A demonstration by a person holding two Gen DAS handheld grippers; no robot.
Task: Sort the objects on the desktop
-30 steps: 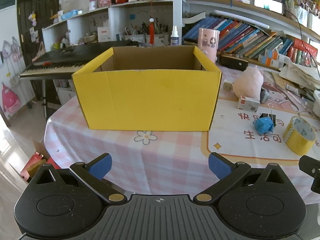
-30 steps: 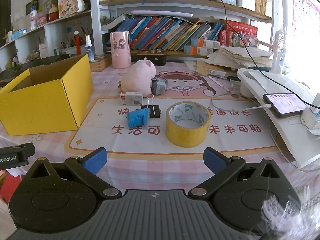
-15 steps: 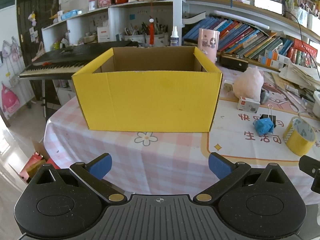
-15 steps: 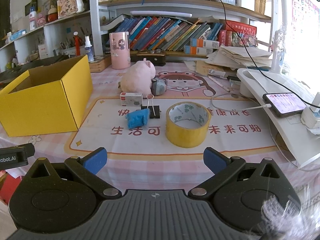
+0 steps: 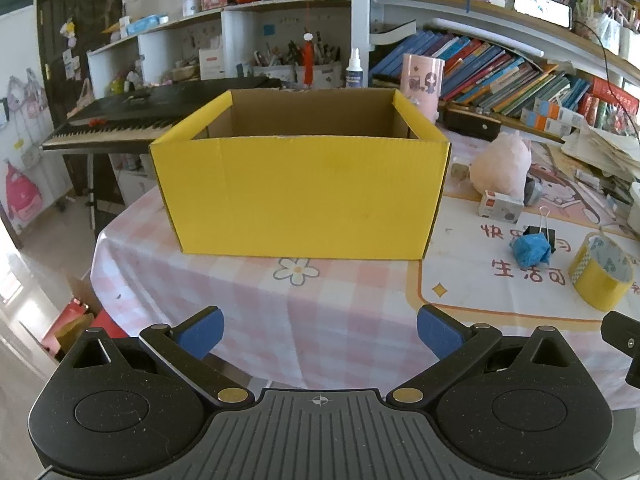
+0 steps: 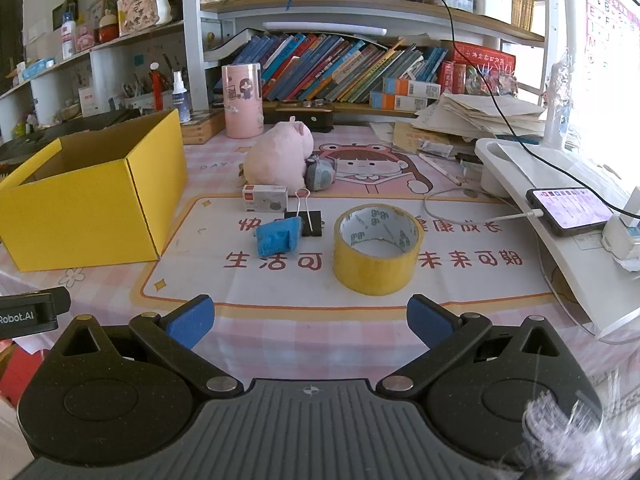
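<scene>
My left claw (image 5: 320,330) is spread wide, holding nothing, with the yellow box (image 5: 300,192) at 12 o'clock on the desk (image 5: 340,312). My right claw (image 6: 310,320) is spread too, empty; the tape roll (image 6: 376,248) sits at 12 o'clock, the blue wad (image 6: 278,236) at 11 touching a binder clip (image 6: 310,220), the plush pig (image 6: 278,158) beyond.

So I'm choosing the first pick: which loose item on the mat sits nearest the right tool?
The yellow tape roll. It stands just ahead of the open right tool, closer than the blue crumpled wad, binder clip and small box behind.
</scene>
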